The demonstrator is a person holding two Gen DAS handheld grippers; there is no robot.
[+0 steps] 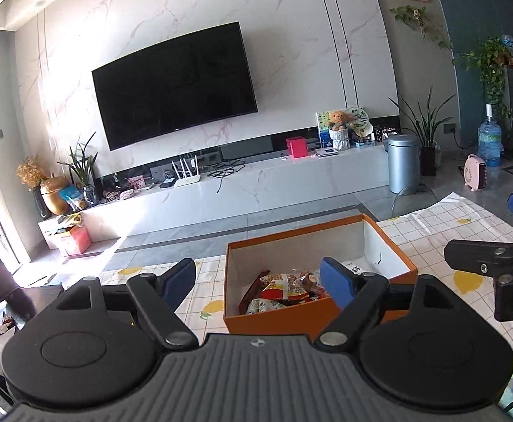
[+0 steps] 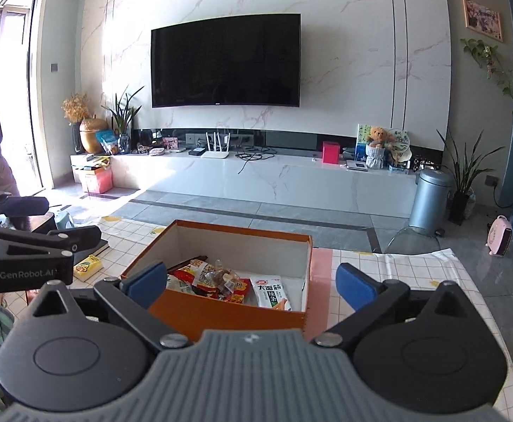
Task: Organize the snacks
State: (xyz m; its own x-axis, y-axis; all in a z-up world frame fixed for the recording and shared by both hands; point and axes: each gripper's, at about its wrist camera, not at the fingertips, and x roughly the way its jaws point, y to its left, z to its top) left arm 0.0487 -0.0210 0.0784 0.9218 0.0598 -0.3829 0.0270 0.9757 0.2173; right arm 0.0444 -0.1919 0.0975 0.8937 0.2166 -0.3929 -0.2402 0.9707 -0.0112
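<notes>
An orange cardboard box (image 1: 277,318) (image 2: 221,311) with a white inside stands on the checked tablecloth. Several snack packets (image 1: 284,290) (image 2: 214,281) lie in it, among them a white and green packet (image 2: 270,292). My left gripper (image 1: 258,279) stands open in front of the box, its blue pads apart and nothing between them. My right gripper (image 2: 251,281) is open too, raised before the box with empty blue pads. In the left wrist view the right gripper (image 1: 492,263) shows at the right edge. In the right wrist view the left gripper (image 2: 27,249) shows at the left.
The tablecloth (image 2: 390,274) carries a lemon print. A small yellow packet (image 2: 87,266) lies on it left of the box. Beyond the table are a grey floor, a TV console, a wall TV (image 2: 224,61), a silver bin (image 2: 428,197) and a pink heater (image 2: 500,235).
</notes>
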